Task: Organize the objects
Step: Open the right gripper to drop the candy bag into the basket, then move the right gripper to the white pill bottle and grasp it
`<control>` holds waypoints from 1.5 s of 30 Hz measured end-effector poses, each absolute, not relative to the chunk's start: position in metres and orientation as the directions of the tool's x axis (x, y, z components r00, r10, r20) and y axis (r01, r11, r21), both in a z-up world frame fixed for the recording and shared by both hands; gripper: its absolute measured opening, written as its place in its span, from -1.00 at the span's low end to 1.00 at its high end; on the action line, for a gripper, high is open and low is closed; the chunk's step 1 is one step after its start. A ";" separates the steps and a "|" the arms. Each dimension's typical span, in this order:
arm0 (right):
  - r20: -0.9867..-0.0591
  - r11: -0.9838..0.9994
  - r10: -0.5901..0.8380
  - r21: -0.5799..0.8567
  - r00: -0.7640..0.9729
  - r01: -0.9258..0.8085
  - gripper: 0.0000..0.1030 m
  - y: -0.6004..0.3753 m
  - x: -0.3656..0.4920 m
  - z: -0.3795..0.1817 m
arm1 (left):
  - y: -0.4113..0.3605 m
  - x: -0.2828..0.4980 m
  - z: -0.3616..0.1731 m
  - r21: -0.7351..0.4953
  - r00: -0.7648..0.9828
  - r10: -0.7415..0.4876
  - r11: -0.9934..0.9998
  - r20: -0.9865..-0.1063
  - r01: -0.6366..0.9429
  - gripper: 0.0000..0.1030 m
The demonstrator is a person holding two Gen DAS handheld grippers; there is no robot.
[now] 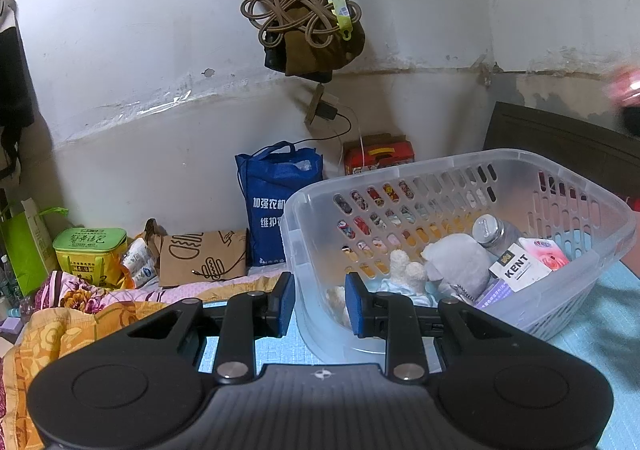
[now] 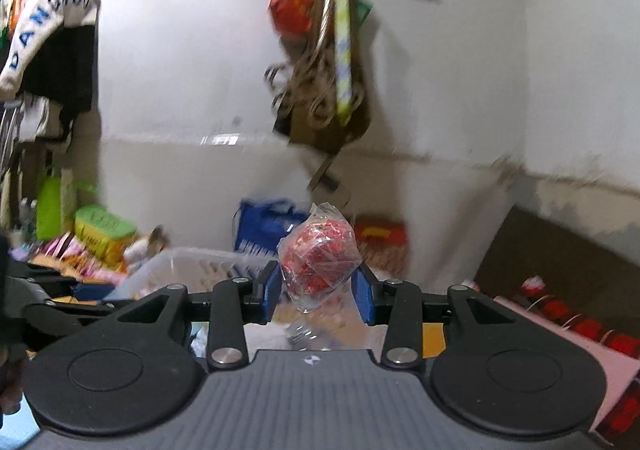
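A clear plastic basket (image 1: pixel 500 160) stands on a light blue mat. It holds a grey plush toy (image 1: pixel 456 262), a white KENT box (image 1: pixel 520 270), a pink box (image 1: pixel 546 252) and a silver-capped bottle (image 1: pixel 490 232). My left gripper (image 1: pixel 320 302) straddles the basket's near left wall, one blue pad outside and one inside, and holds it. My right gripper (image 2: pixel 318 290) is shut on a red ball wrapped in a clear plastic bag (image 2: pixel 320 254), raised in the air. The basket (image 2: pixel 180 266) lies blurred, below and left of it.
A blue tote bag (image 1: pixel 272 206), a red box (image 1: pixel 378 158), a brown paper bag (image 1: pixel 202 256) and a green tin (image 1: pixel 90 250) line the wall. Flowered bedding (image 1: pixel 80 310) lies at left. Cords and bags (image 1: pixel 304 18) hang overhead. A dark headboard (image 1: pixel 560 146) stands at right.
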State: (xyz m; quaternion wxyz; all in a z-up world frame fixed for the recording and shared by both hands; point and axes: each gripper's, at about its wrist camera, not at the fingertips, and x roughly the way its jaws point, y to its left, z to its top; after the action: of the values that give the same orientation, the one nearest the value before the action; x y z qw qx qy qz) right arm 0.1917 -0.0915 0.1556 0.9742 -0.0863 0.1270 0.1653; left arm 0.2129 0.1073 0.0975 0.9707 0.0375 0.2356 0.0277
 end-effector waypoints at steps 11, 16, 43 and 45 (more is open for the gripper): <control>-0.379 0.936 0.276 -0.102 0.884 -0.336 -0.03 -0.085 0.244 0.131 | 0.108 0.212 0.099 0.086 0.887 0.069 0.996 -0.457 -0.033 -0.40; -0.315 0.963 0.205 -0.102 0.927 -0.248 1.00 -0.099 0.230 0.127 | 0.108 0.212 0.098 0.087 0.888 0.068 0.996 -0.456 -0.032 -0.40; -0.475 0.894 0.412 0.049 0.777 -0.445 1.00 -0.038 0.139 0.022 | 0.109 0.211 0.097 0.093 0.888 0.068 0.995 -0.454 -0.029 -0.39; -0.484 0.896 0.402 0.035 0.777 -0.442 1.00 -0.030 0.139 0.021 | 0.108 0.211 0.096 0.094 0.888 0.068 0.995 -0.454 -0.028 -0.39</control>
State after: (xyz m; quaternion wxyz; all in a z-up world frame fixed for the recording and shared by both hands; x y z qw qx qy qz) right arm 0.1389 -0.0299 0.0209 0.9417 -0.0403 0.2474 0.2243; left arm 0.2107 0.1080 0.0963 0.9707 0.0424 0.2351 0.0247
